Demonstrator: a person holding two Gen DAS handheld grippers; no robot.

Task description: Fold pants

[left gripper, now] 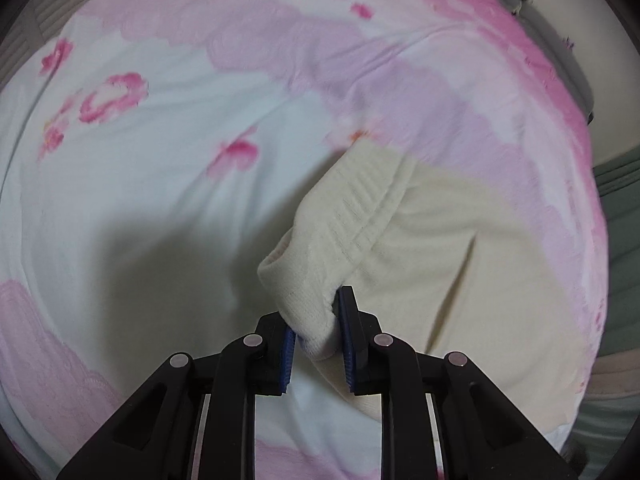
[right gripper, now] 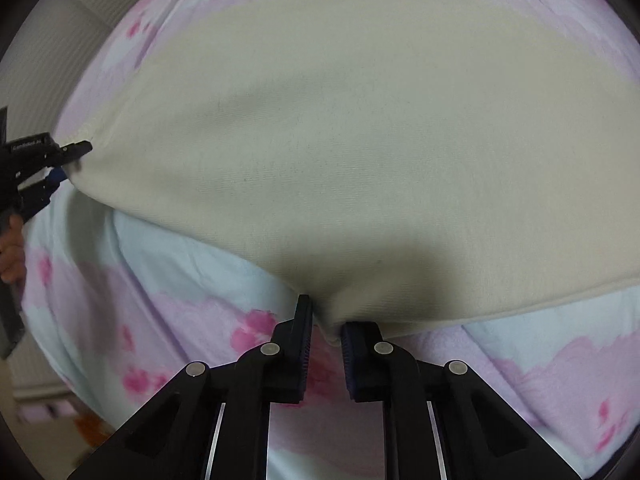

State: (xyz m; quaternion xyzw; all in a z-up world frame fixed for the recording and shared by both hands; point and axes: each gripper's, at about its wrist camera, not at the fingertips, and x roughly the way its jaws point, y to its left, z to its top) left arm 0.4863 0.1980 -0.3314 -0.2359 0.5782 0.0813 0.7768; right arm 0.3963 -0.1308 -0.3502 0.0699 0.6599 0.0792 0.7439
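Observation:
The cream pants [right gripper: 340, 128] lie spread over a pink, white and pale blue flowered bedsheet [right gripper: 168, 280]. My left gripper [left gripper: 316, 320] is shut on the ribbed waistband [left gripper: 352, 216] of the pants [left gripper: 460, 264], lifting that corner. It also shows at the left edge of the right wrist view [right gripper: 64, 160], pinching the fabric's corner. My right gripper [right gripper: 326, 326] is shut on the near edge of the pants, with fabric bunched between its fingers.
The flowered sheet [left gripper: 160, 184] covers the bed all around the pants. A grey ribbed surface [left gripper: 28, 40] shows beyond the bed's far left edge, and a grey-green one [left gripper: 620, 240] at the right. A hand [right gripper: 10, 256] holds the left gripper's handle.

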